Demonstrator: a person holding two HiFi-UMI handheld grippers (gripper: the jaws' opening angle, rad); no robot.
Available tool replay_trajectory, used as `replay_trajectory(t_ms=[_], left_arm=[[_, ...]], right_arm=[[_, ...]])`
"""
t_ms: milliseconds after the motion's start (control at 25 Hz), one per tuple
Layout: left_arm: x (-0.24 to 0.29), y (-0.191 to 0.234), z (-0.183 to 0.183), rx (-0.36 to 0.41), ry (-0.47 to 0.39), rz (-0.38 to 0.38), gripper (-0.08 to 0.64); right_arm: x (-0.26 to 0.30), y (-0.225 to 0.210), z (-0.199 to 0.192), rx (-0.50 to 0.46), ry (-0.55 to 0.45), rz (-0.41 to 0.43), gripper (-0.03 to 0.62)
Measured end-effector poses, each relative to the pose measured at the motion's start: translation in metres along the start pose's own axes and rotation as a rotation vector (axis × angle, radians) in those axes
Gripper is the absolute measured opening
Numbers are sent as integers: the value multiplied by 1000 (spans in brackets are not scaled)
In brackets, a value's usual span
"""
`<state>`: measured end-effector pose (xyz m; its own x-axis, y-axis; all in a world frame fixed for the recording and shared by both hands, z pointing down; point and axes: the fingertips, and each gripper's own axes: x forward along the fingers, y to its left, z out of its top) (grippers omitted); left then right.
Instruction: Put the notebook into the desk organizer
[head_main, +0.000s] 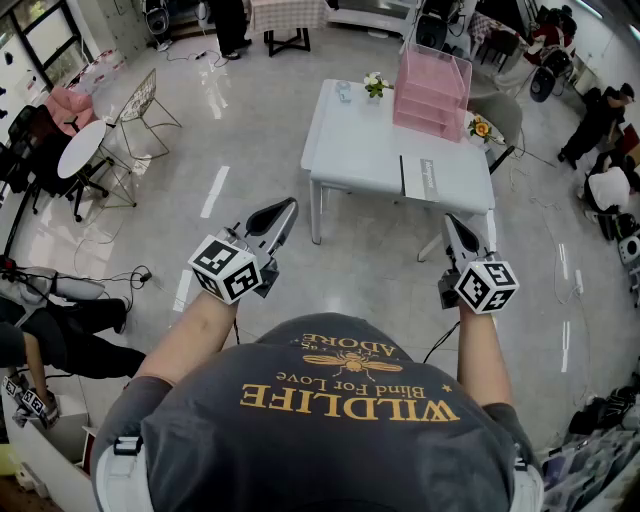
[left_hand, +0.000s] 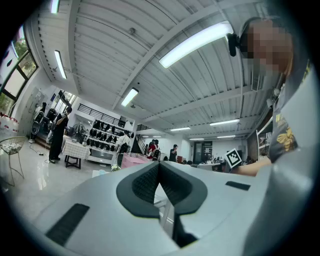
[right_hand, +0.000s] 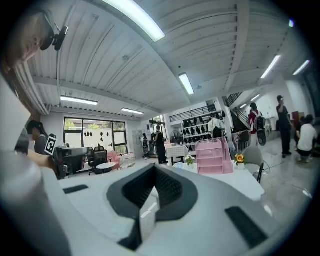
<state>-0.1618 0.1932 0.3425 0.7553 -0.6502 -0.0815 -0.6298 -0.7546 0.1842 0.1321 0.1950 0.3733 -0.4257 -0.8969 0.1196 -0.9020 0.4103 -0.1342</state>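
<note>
The grey notebook (head_main: 418, 177) lies flat near the front edge of the white table (head_main: 360, 150). A pink desk organizer (head_main: 432, 92) with stacked trays stands at the table's far right corner; it also shows in the right gripper view (right_hand: 214, 156). Both grippers are held in the air in front of the person, well short of the table. My left gripper (head_main: 288, 205) points at the table's left front corner, its jaws shut with nothing in them (left_hand: 159, 167). My right gripper (head_main: 449, 222) sits below the notebook's end of the table, also shut and empty (right_hand: 154, 167).
Small flower pots (head_main: 376, 85) (head_main: 480, 127) stand on the table beside the organizer. A round white side table (head_main: 85, 150) and a wire chair (head_main: 145, 105) stand at the left. People sit at the right edge (head_main: 605, 150) and lower left (head_main: 60, 340). Cables trail over the glossy floor.
</note>
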Motion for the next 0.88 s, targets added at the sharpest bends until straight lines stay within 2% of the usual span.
replay_trajectory(t_ms=[880], left_arm=[[7,-12,6,9,3,-8,-2]], right_arm=[[-6,-10,11,-27,-12,-9,-2]])
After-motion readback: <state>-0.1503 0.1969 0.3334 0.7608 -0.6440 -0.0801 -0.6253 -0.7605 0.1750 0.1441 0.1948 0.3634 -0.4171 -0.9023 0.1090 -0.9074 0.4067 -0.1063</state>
